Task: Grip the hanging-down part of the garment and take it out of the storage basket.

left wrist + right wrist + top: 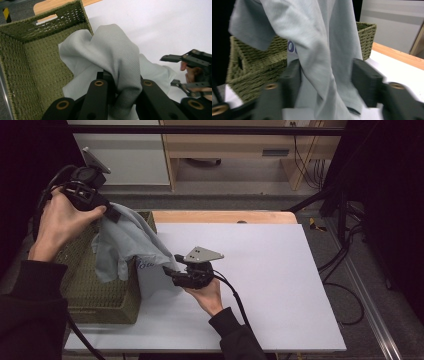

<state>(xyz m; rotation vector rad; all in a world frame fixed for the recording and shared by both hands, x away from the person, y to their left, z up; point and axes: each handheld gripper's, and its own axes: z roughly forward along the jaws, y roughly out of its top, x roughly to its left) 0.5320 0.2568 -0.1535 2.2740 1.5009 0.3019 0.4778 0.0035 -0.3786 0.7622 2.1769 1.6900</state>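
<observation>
The left gripper (111, 212), its jaws clamped on the grey shirt (125, 242), holds it over the woven basket (100, 305) at the desk's (280, 285) left edge; the right gripper's (172, 274) jaws stand apart around a hanging fold without pressing, so closing late or off the fold could miss it, or the cloth could snag the basket rim; the shirt's lower hem is hidden, and the right gripper view is blurred.

Matt knit shirt (122, 240), woven basket (100, 295)

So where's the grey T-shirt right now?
In the high view the grey T-shirt hangs at the left, over the green woven basket's right edge, pinched up top by the left tongs, its lower part between the open right tongs.
</observation>
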